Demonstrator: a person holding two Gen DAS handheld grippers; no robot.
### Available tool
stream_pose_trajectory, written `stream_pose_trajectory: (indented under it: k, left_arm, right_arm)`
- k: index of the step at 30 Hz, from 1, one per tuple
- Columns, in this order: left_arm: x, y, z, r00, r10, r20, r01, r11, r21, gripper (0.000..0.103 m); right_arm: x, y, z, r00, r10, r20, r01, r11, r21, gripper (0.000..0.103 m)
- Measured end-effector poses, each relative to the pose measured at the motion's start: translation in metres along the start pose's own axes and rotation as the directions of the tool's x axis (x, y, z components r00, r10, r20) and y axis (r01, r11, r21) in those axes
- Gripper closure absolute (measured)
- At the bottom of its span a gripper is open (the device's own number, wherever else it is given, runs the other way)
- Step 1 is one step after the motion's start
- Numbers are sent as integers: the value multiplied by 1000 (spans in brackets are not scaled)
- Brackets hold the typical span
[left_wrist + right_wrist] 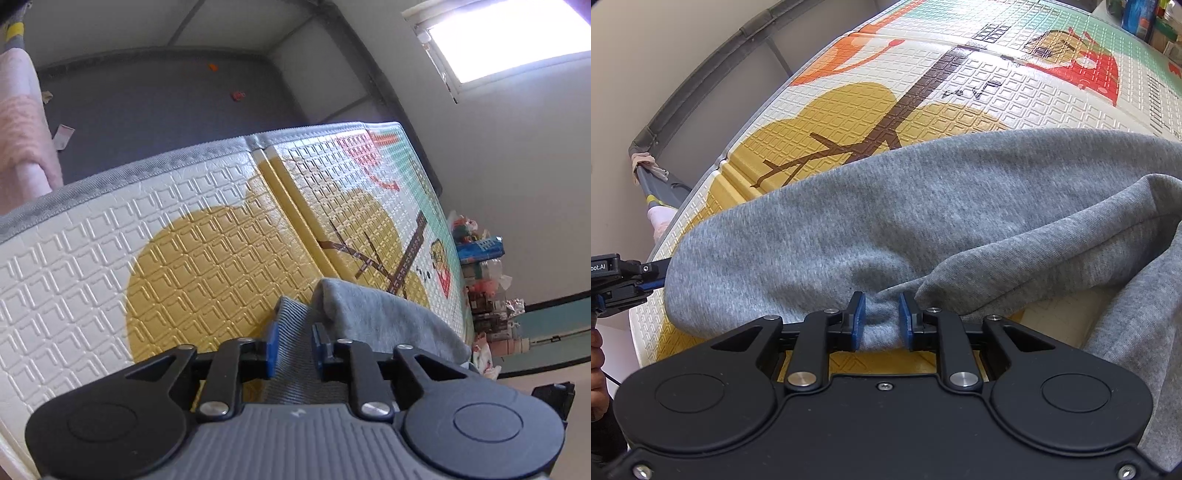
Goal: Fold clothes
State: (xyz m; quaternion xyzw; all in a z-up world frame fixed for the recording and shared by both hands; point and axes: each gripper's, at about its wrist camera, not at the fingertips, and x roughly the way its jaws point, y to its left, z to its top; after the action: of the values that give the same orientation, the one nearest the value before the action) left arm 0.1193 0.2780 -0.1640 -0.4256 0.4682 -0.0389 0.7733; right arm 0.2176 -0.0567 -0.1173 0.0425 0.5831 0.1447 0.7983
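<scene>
A grey sweatshirt (923, 221) lay spread across a padded play mat (110, 258) printed with a yellow tree, brown branches, an orange patch and a red cartoon figure; the mat's folding seam (288, 206) ran between two of its panels. Beyond the mat's grey stitched border stretched a dark grey floor (166, 99) with a small orange bit (212, 67), a red bit (238, 95) and a scrap of paper (62, 134) scattered on it, none of them near the garment. A pink quilted cloth (22, 122) hung at the left edge of the left wrist view, a bright window (517, 40) sat high on the wall, and a heap of boxes and bags (484, 273) crowded the wall past the mat's far end. Nothing lay on the mat between the grippers and the sweatshirt. The left gripper (294, 349) pointed slantwise down at the mat, with the sweatshirt's ribbed cuff or hem (291, 332) running between its blue fingers (272, 347); a gap showed beside the left pad, so the fingers stood loosened around the ribbing rather than pinching it. In the right wrist view that same gripper reached in from the left edge at the garment's rounded end, with a person's hand (597, 369) below it. The right gripper (881, 319) pointed steeply down, its blue fingers (858, 317) clenched on a gathered bunch of grey fabric near the sweatshirt's near edge, from which folds radiated; a loose fold of the garment (1071, 251) draped to its right and down past the gripper body.
</scene>
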Motion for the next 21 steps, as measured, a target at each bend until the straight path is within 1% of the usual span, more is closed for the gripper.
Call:
stream_pose_trajectory:
  k: [3,6,10,11,12,14,15,17,21]
  left_arm:
    - [-3,3,3,1000,5,9,-5,1000,-6,73]
    - [0,3,4,1000,17,-13,-17,1000,4,73]
    - [5,2,1,999,6,-37,-6,1000,6,74]
    - [7,1,1,999,9,-42,-9,1000,8,76]
    - [8,0,0,999,6,-47,-5,1000,10,86]
    - [10,-2,-1,999,10,-44,-9,1000,16,89]
    - [10,-3,-2,999,15,-40,-14,1000,20,95]
    - [8,-4,-2,999,23,-29,-22,1000,20,98]
    - [3,-3,2,999,46,-3,-46,999,12,99]
  right_arm:
    - [0,0,0,1000,1,0,-1,1000,1,84]
    - [0,0,0,1000,2,0,-2,1000,2,84]
    - [1,0,0,1000,2,0,-2,1000,4,84]
    - [1,0,0,1000,2,0,-2,1000,4,84]
    - [1,0,0,1000,1,1,-1,1000,4,84]
    - [1,0,0,1000,2,1,-2,1000,4,84]
    - [1,0,0,1000,2,1,-2,1000,4,84]
    - [1,0,0,1000,2,1,-2,1000,4,84]
    - [1,1,0,1000,-2,1,2,1000,5,84]
